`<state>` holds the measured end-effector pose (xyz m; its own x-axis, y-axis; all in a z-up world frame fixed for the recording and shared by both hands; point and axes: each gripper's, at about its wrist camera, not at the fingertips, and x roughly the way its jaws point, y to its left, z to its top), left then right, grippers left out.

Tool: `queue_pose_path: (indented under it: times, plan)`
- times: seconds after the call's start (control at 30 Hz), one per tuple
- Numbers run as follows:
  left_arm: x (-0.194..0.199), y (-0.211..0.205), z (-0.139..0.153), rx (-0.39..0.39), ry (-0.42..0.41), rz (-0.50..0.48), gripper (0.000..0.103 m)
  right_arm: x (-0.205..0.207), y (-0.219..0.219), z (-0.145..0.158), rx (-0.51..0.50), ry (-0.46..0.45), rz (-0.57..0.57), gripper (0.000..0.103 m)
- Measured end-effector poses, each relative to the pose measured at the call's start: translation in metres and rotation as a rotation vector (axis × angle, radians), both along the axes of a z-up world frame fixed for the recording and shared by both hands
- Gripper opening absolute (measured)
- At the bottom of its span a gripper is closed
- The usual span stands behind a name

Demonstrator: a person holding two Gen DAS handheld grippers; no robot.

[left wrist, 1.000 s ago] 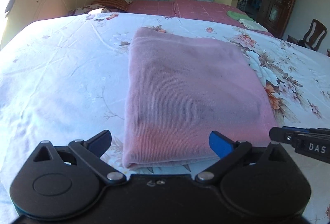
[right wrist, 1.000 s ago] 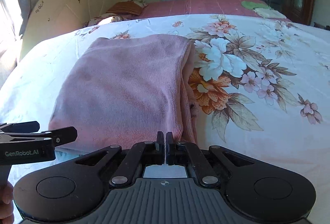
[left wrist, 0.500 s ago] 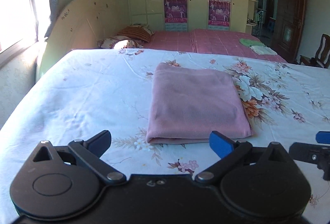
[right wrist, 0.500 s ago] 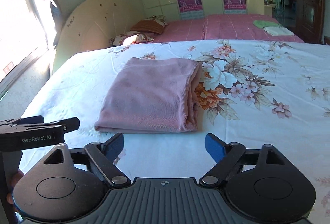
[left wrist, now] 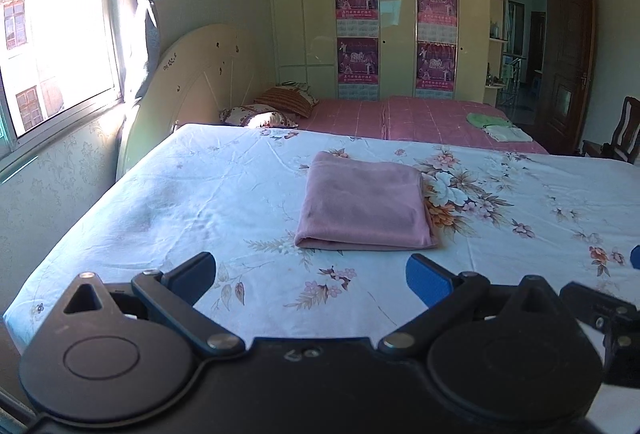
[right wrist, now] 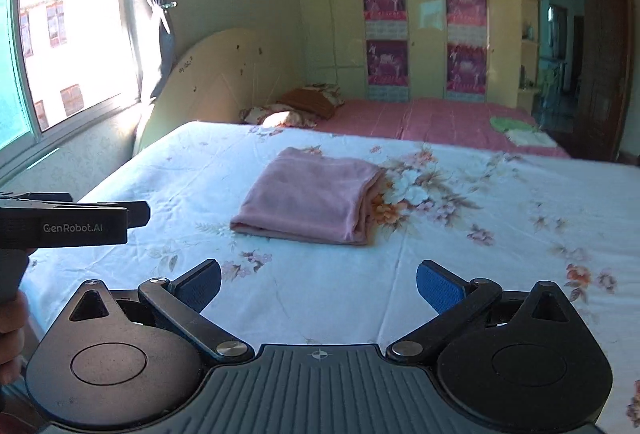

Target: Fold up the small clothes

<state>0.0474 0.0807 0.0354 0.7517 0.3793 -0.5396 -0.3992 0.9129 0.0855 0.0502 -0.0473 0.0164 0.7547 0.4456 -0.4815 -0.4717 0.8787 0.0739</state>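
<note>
A pink garment [left wrist: 364, 206] lies folded into a neat rectangle on the floral white bedsheet [left wrist: 200, 202]; it also shows in the right wrist view [right wrist: 312, 202]. My left gripper [left wrist: 312, 274] is open and empty, held back from the garment over the near part of the bed. My right gripper [right wrist: 320, 282] is open and empty, also well short of the garment. The left gripper's body [right wrist: 68, 222] shows at the left of the right wrist view, and part of the right gripper [left wrist: 608, 310] at the right edge of the left wrist view.
A second bed with a pink cover [left wrist: 420, 118] stands behind, with pillows [left wrist: 280, 106] and small folded cloths [left wrist: 500, 128] on it. A window [left wrist: 52, 34] is on the left, a wardrobe [left wrist: 396, 34] at the back, a door and chair [left wrist: 616, 138] on the right.
Both grippers have pulled back and up from the folded garment. The right gripper, shut at the garment's near edge a second ago, has opened and let go.
</note>
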Motion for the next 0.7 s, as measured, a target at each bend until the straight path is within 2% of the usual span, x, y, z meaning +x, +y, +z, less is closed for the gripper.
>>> queue_pose_path:
  times: [0.07,0.17,0.37,0.7]
  plan:
    - [-0.014,-0.005,0.006,-0.012,-0.007,-0.005,0.102,-0.020,-0.007,0.010,-0.001,-0.067,-0.050,0.103]
    - [-0.030,-0.012,0.013,-0.006,-0.019,-0.002,0.102,-0.037,-0.017,0.020,0.019,-0.107,-0.083,0.103]
    - [-0.052,-0.021,0.017,0.007,-0.032,-0.014,0.102,-0.051,-0.027,0.026,0.051,-0.105,-0.110,0.103]
    - [-0.063,-0.018,0.016,-0.010,-0.037,-0.014,0.102,-0.065,-0.024,0.028,0.053,-0.107,-0.103,0.103]
